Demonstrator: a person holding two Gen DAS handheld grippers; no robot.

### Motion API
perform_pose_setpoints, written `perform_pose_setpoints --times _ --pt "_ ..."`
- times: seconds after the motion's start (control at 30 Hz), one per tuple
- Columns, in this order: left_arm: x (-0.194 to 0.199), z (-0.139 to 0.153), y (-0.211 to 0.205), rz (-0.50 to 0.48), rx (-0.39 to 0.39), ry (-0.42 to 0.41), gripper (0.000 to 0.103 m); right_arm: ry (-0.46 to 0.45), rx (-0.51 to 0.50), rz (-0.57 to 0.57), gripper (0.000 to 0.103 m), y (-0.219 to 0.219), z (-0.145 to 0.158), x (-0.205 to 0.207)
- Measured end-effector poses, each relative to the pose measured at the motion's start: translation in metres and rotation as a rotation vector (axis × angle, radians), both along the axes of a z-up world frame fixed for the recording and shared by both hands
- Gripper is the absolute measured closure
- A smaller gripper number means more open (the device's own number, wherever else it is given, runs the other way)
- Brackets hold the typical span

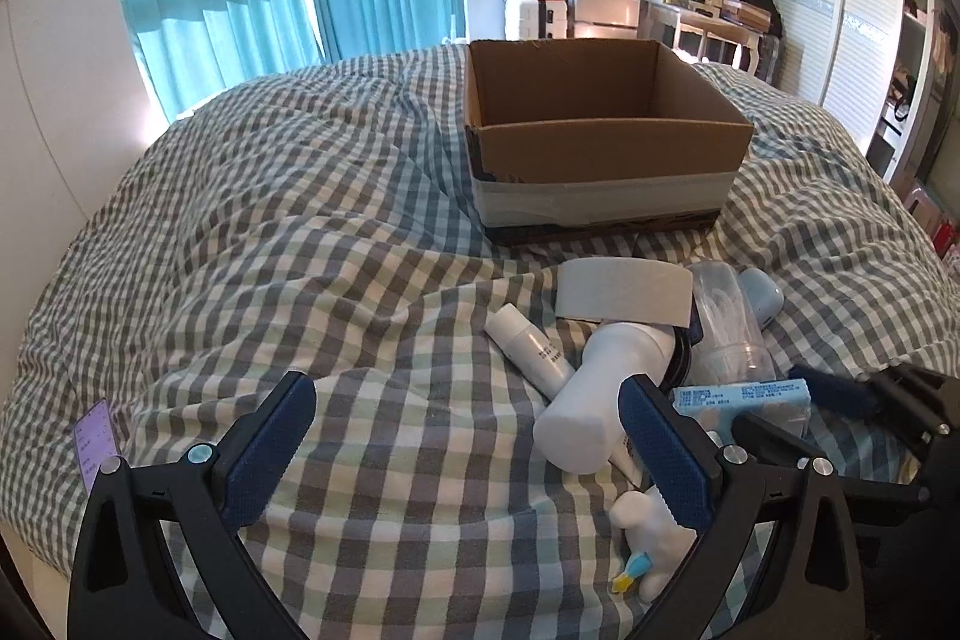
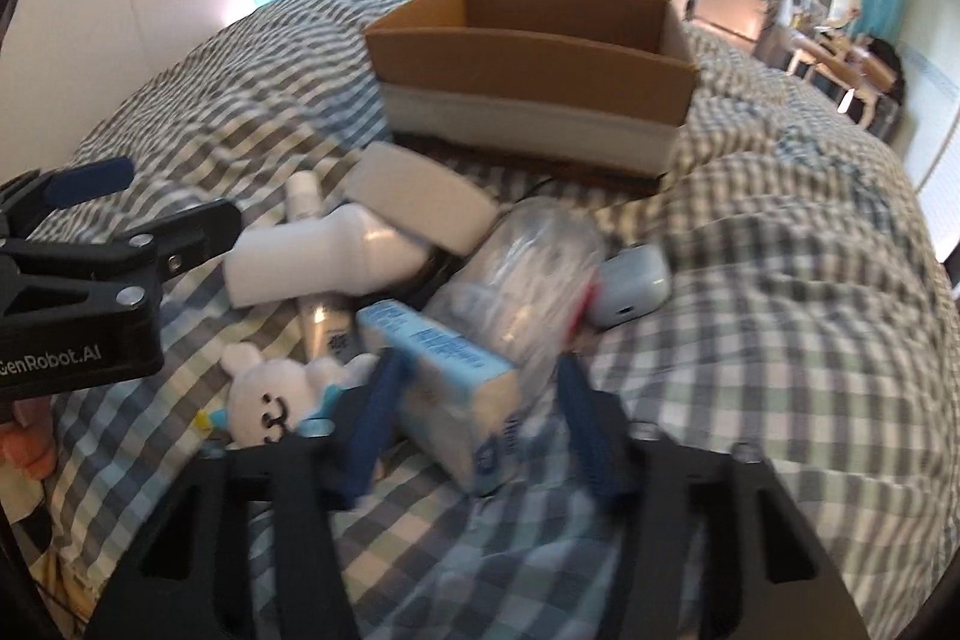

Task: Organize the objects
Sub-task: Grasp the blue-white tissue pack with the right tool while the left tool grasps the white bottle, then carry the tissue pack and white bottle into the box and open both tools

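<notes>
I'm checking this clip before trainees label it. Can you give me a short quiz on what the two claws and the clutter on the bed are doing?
1. True or false: the left claw is shut on the plush toy.
2. Which thing lies between the fingers of the right claw? A) plush toy B) blue-and-white pack C) grey earbud case
3. Does the cardboard box stand nearer to the cameras than the white bottle, or farther?

Key: 1. False; it is open with nothing between its fingers. 2. B. 3. Farther, beyond the clutter.
</notes>
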State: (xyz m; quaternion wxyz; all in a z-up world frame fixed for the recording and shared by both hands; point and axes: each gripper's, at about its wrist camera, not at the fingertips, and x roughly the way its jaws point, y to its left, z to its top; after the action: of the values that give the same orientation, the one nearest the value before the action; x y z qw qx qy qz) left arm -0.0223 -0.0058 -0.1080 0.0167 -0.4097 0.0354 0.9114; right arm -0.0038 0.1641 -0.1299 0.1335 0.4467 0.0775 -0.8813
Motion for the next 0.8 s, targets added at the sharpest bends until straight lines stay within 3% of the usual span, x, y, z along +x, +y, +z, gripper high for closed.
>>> perform_pose_setpoints --times 0.13,0.27,0.43,0.5,0.57,0.8 --pt "-0.005 -0.004 0.006 -0.026 -0.005 -0.015 0.002 0.013 -0.048 0.018 0.074 0.004 0.006 0.004" --pt "-0.011 -0.006 0.016 -0.063 -0.007 -0.025 0.007 0.086 -0.067 0.010 0.076 0.019 0.033 0.013" --pt "-0.025 -0.013 0.031 -0.110 0.021 -0.064 0.028 0.201 -0.018 -0.080 0.079 0.053 0.070 0.013" --pt "-0.029 -0.018 0.038 -0.138 0.036 -0.083 0.040 0.204 -0.027 -0.116 0.079 0.067 0.072 0.008" --pt "-0.031 -0.022 0.045 -0.173 0.051 -0.101 0.046 0.192 -0.034 -0.142 0.079 0.078 0.067 0.005" --pt "-0.038 -0.038 0.066 -0.246 0.037 -0.158 0.047 0.148 -0.064 -0.151 0.079 0.090 0.051 -0.002"
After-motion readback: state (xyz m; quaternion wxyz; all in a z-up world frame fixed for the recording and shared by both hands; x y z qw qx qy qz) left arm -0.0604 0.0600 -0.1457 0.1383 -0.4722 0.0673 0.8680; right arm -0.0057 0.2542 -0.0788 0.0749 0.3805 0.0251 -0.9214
